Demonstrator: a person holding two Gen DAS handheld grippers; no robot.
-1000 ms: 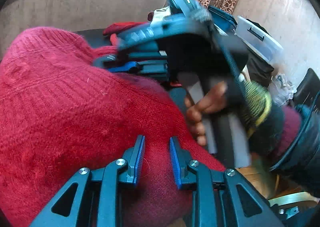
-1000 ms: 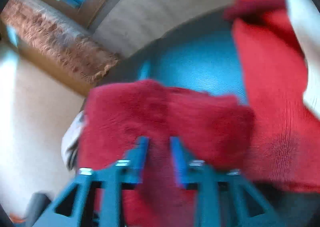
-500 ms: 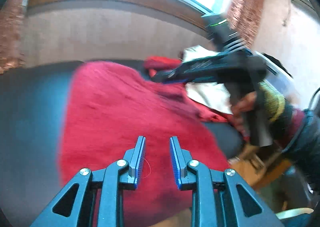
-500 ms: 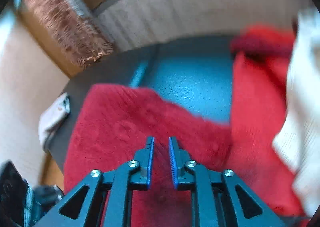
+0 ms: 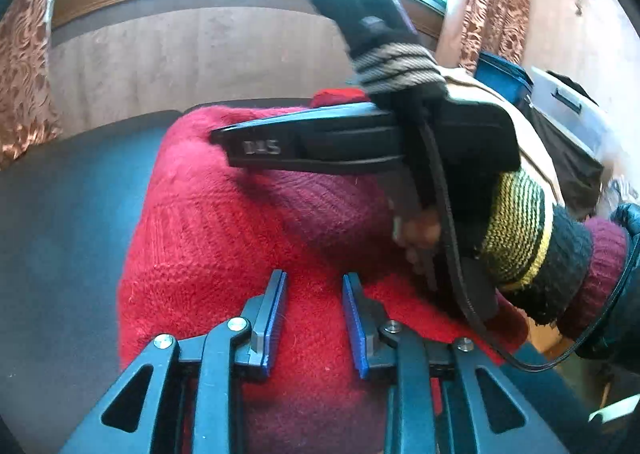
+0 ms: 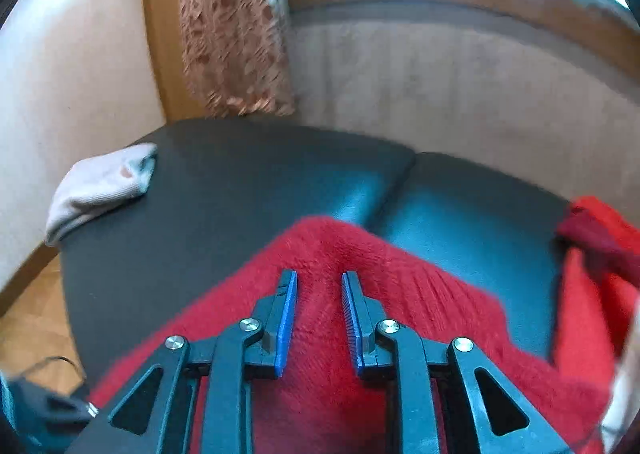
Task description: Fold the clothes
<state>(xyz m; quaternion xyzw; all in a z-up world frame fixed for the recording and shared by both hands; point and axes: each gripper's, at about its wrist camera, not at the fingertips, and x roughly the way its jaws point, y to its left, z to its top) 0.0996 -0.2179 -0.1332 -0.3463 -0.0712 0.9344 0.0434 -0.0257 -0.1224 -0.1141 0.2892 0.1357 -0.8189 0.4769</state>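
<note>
A red knit sweater (image 5: pixel 248 238) lies in a thick bundle on the dark bench (image 5: pixel 72 222), its ribbed weave plain to see and its fuzzy edge rising to a peak in the right wrist view. It sits near the front of the bench, with bare surface to its left and behind it.

The left gripper (image 5: pixel 314 318) hovers low over the sweater's near part, jaws parted with red knit showing between the blue pads; whether they touch the cloth I cannot tell. The right gripper (image 6: pixel 318 318) points along the sweater toward the wall, likewise released, nothing pinched. In the left wrist view its black body reaches leftward across the sweater, held by a hand (image 5: pixel 500 222) in a striped fingerless glove.

Counted: two grippers, one hand in view, one bundled sweater, a second red garment (image 6: pixel 592 286) at the bench's right, and one pale cloth (image 6: pixel 100 190) at its far left corner.
</note>
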